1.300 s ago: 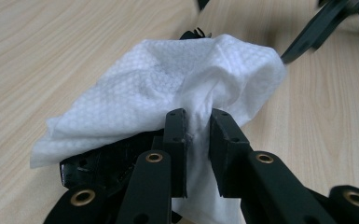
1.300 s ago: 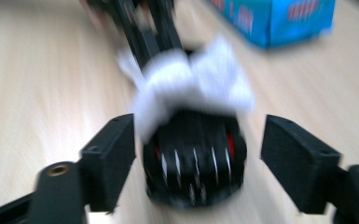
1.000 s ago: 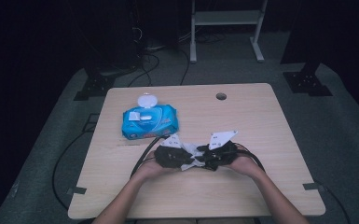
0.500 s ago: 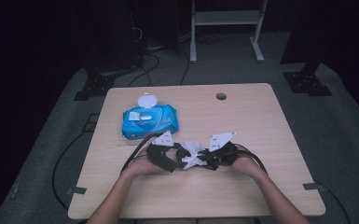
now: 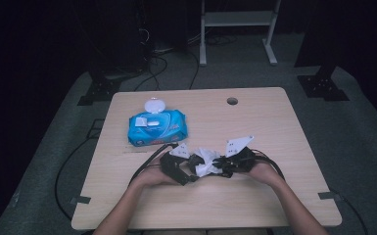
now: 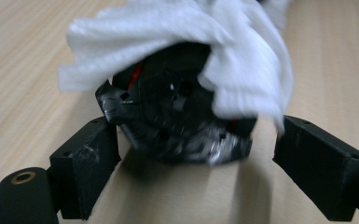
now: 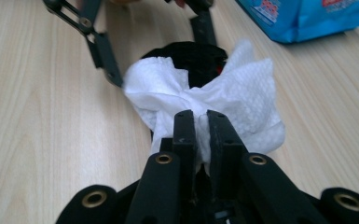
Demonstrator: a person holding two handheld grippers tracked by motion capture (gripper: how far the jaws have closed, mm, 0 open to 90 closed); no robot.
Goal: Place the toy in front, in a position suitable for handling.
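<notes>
White wet wipe (image 7: 205, 102) sat at table centre, just toward 6 o'clock of the blue wipe pack (image 5: 156, 126), draped over a small black object (image 6: 177, 116) with red bits showing; couldn't tell what that object was. Right gripper (image 7: 200, 126) was clamped on a fold of the wipe, jaws nearly together with cloth pinched between. Left gripper (image 6: 191, 149) had just been opening: jaws spread wide either side of the black object, pads clear of it, nothing gripped.

Risks, as I judged them:
- With the left released, nothing pinned the object. Any pull from the right would likely drag it across the wooden table (image 5: 274, 127) instead of wiping it.
- The right's grip was on a thin bunch of cloth; a tug could tear the wipe or slip it out.
- Wipe hung over the left's right-hand jaw at about 2 o'clock; re-closing might catch cloth rather than the object.

View differences: the left gripper view gave the object's scuffed underside and the open gap around it. The right gripper view gave the pinch itself, plus the pack's corner at 1 o'clock. The high view gave both hands (image 5: 149, 176) meeting near the front edge and the pack's open lid.
</notes>
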